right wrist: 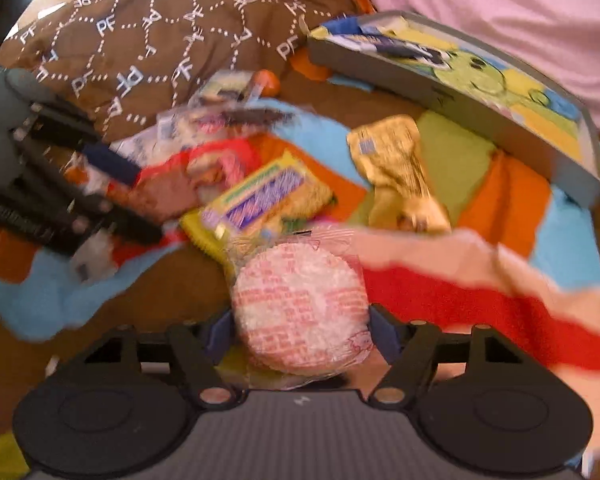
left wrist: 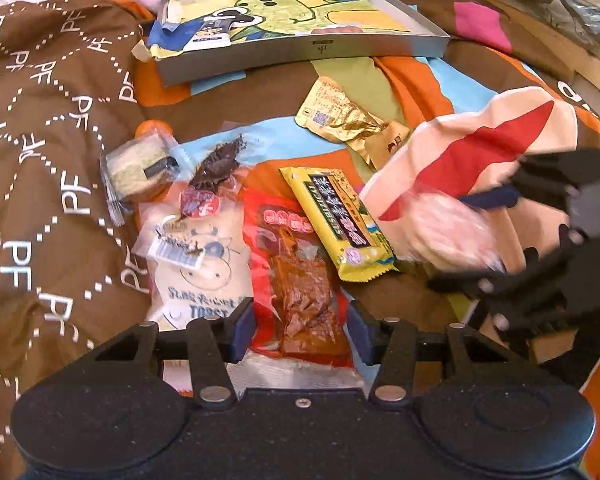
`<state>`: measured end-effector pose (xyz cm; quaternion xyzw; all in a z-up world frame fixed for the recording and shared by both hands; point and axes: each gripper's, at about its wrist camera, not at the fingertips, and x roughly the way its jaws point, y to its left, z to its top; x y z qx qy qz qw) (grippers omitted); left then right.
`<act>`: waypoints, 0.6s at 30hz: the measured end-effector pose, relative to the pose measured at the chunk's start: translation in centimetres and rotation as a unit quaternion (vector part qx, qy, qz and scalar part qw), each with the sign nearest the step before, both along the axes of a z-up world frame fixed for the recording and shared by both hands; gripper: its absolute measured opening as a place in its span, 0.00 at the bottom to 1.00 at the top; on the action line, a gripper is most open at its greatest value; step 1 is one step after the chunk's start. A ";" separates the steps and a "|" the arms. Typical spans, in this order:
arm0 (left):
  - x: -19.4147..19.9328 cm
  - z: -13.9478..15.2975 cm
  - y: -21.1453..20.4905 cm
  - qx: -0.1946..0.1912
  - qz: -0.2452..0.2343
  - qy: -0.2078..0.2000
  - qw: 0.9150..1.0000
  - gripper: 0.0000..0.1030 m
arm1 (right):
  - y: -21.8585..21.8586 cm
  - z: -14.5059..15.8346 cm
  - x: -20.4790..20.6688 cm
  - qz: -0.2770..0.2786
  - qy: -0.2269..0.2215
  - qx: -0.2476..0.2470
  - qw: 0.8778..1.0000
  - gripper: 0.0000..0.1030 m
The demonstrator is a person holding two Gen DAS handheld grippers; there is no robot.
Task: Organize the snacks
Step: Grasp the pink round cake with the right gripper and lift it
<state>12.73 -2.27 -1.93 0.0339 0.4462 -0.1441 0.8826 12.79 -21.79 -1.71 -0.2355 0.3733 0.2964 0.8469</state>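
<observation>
Round cracker pack (right wrist: 300,312): a flat disc in clear crinkly wrap, sitting between the pads of the right claw (right wrist: 300,332); the pads look pressed against its two edges, so I judge it clamped, though the picture is smeared by motion.
How it will handle: light and brittle, I'd guess; the film is slick and the disc inside could crack under a hard squeeze. Holding it across the rim, as now, seems the safest place.
Where it is: low over the bed, just in front of the yellow bar (right wrist: 260,200) and beside a cream-and-red bag (right wrist: 500,304).
Red spicy pack (left wrist: 300,280): soft, floppy pouch lying flat on the quilt (left wrist: 40,160); its lower end lies between the pads of the left claw (left wrist: 300,332).
Left claw: pads stand apart, one on each side of the pouch, not pinching it.
Pouch handling: limp and slippery; best taken by a sealed end seam, I think.
Neighbours: white toast bag (left wrist: 200,272) touching its left side, gold packet (left wrist: 340,120) farther back, small wrapped cake (left wrist: 140,168) at left.
Grey tray (left wrist: 300,56): at the far side of the bed, well apart from the pile, one dark packet already in it; likely the place the snacks are bound for.
</observation>
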 end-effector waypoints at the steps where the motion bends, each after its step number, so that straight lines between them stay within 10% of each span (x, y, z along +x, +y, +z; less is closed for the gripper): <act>1: -0.2 0.0 -0.1 -0.002 0.000 0.004 1.000 0.49 | -0.2 0.0 -0.7 -0.006 0.002 -0.002 1.000 0.72; 18: 0.6 -1.2 -3.7 0.084 -0.055 0.004 0.995 0.86 | -0.9 -2.4 -2.8 -0.076 -0.014 0.049 0.996 0.99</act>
